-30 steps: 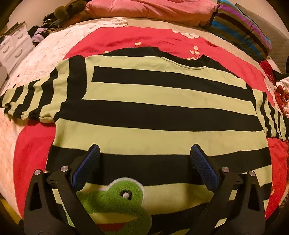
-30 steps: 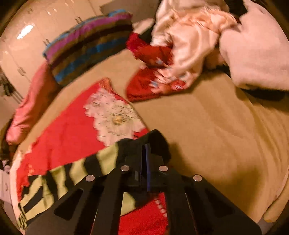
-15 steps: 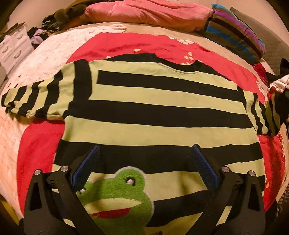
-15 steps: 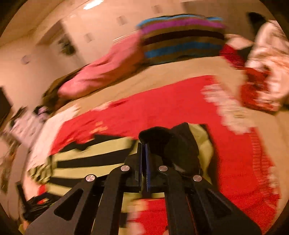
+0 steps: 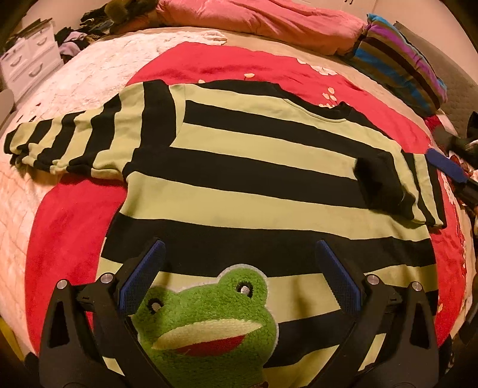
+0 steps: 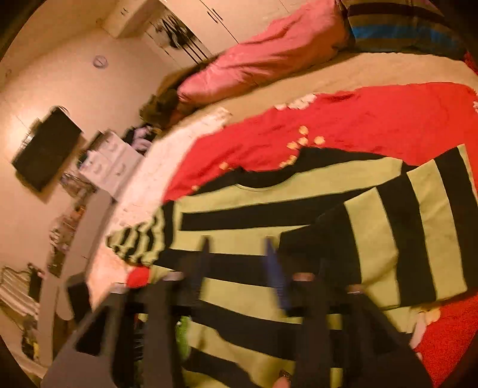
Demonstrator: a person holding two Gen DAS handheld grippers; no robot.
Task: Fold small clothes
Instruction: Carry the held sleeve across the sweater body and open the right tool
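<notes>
Your left gripper [image 5: 239, 259] hangs with its fingers spread wide over the striped sweater's [image 5: 254, 167] lower stripes, gripping nothing. Your right gripper [image 6: 236, 253] has just been opening, nothing between its blurred fingers. The left view alone shows the frog patch [image 5: 209, 316]; the right view shows the folded-in sleeve [image 6: 403, 232] close up. The sweater lies flat on the red blanket [image 5: 68, 221].

Sweater [image 5: 254, 167] spread flat on a blanket [image 5: 68, 226] on the bed, right sleeve [image 5: 388, 185] folded inward over it, pillows [image 5: 269, 21] beyond at the far edge.
</notes>
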